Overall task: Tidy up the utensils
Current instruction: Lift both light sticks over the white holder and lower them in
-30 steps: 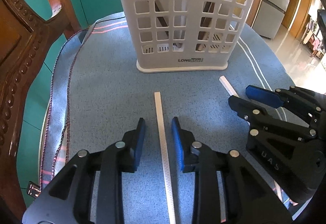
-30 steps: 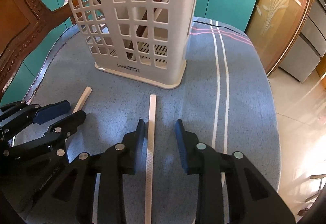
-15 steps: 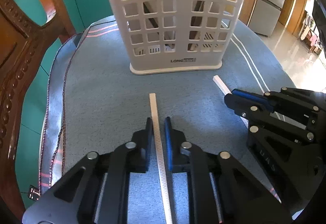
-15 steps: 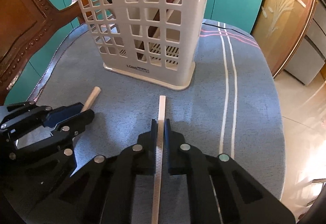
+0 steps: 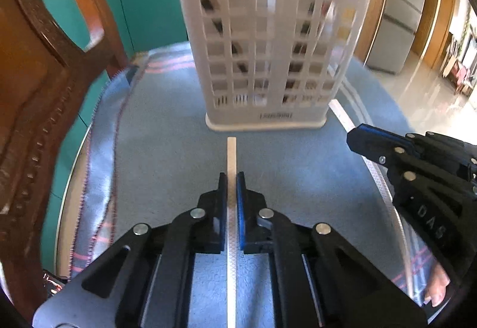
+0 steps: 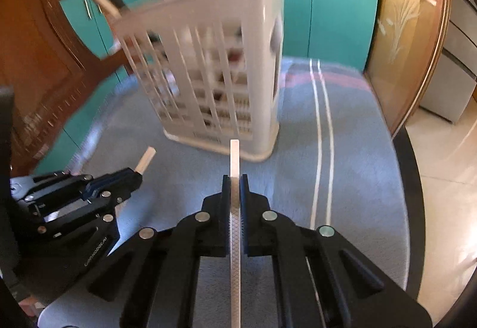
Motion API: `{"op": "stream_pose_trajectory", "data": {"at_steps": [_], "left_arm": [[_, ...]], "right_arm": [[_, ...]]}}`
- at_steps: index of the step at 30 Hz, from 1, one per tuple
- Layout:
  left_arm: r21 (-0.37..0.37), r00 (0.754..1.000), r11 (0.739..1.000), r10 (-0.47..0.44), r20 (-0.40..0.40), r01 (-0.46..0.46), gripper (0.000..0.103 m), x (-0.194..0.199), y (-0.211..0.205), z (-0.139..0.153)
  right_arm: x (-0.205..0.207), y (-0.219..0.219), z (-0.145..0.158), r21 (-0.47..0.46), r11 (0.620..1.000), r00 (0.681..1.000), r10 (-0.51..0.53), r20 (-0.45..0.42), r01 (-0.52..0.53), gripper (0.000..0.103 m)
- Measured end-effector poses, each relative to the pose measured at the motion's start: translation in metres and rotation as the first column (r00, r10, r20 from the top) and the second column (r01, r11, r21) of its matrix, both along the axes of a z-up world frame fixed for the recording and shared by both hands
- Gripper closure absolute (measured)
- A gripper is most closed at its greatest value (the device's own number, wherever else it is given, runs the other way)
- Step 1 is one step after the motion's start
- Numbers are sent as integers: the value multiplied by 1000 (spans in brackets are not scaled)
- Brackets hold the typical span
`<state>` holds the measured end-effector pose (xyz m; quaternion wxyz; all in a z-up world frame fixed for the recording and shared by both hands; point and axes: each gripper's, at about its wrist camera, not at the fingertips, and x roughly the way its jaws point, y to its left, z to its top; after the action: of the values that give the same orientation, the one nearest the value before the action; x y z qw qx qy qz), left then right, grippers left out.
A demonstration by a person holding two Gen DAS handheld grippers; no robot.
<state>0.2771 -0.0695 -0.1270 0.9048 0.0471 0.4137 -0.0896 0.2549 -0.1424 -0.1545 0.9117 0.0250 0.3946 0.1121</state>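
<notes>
Now my left gripper was clamped on one white chopstick, its tip toward the white basket on the blue cloth. Beside it, my right gripper pinched the other chopstick likewise.

"das" on the right gripper body; basket label blurred

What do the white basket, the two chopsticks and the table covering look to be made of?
Utensil basket: moulded white plastic, matt, judging by its grid of square holes and raised base lip.
Chopsticks: pale, square-ended, with a fine crosshatch texture on the grip end; probably plastic or melamine, though the look leaves it open.
Table cloth: blue woven fabric with a soft nap, white stripes and a stitched edge.
</notes>
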Motion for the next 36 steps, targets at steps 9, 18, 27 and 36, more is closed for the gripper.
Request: {"op": "stream_pose_trajectory", "data": {"at_steps": [9, 18, 27, 36], "left_arm": [[-31, 979, 999, -12, 202, 19, 96, -66, 6, 76], [-164, 908, 983, -2, 420, 78, 96, -90, 24, 202], [-308, 784, 951, 176, 596, 20, 96, -32, 40, 289], [-285, 850, 956, 204, 485, -66, 96, 51, 28, 216]], "right_arm": [[-44, -33, 61, 105, 994, 984, -9, 180, -11, 96], [-90, -65, 170, 220, 975, 923, -96, 372, 13, 96], [-43, -81, 254, 318, 945, 819, -246, 518, 82, 96], [6, -82, 214, 381, 913, 811, -330, 483, 145, 96]]}}
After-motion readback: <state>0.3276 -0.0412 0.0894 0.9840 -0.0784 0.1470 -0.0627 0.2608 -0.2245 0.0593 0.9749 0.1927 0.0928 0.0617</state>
